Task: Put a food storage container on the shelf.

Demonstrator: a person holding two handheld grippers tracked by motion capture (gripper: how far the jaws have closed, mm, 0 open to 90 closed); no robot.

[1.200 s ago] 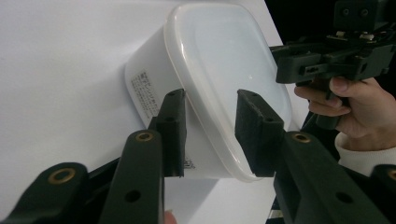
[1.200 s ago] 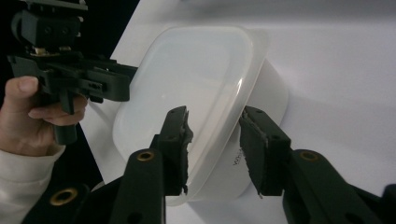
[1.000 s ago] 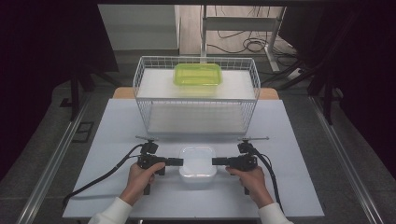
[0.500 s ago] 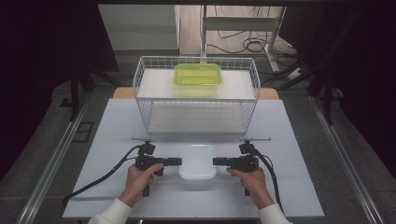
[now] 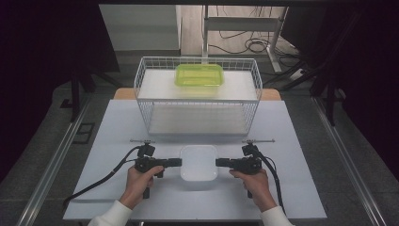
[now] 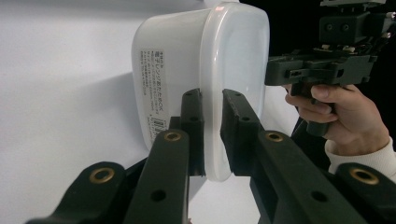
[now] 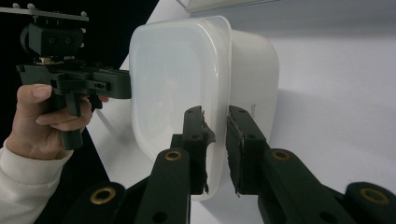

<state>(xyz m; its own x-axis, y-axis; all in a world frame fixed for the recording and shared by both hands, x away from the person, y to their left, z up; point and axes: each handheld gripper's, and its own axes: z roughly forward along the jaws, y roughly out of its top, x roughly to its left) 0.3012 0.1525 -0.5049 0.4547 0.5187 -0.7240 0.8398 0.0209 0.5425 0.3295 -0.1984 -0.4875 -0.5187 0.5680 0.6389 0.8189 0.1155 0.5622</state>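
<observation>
A white lidded plastic container (image 5: 199, 162) sits near the table's front edge, between the two hands. My left gripper (image 5: 179, 162) reaches it from the left. In the left gripper view its jaws (image 6: 212, 100) pinch the rim of the container (image 6: 196, 56), having just been closing. My right gripper (image 5: 219, 162) comes in from the right. Its jaws (image 7: 215, 116) have also just been closing and clamp the lid rim of the container (image 7: 187, 70). Each gripper view shows the other gripper across the container: the right gripper (image 6: 322, 70) and the left gripper (image 7: 88, 81).
A white wire basket (image 5: 141, 108) stands at the back of the table (image 5: 117, 127). A lime-green lidded container (image 5: 199, 75) lies on a shelf behind its top edge. Black cables trail from both grippers towards the front. Bare white tabletop lies to either side.
The white container stands a touch farther from the front edge than a second ago. Both hands keep almost the same places at its sides.
</observation>
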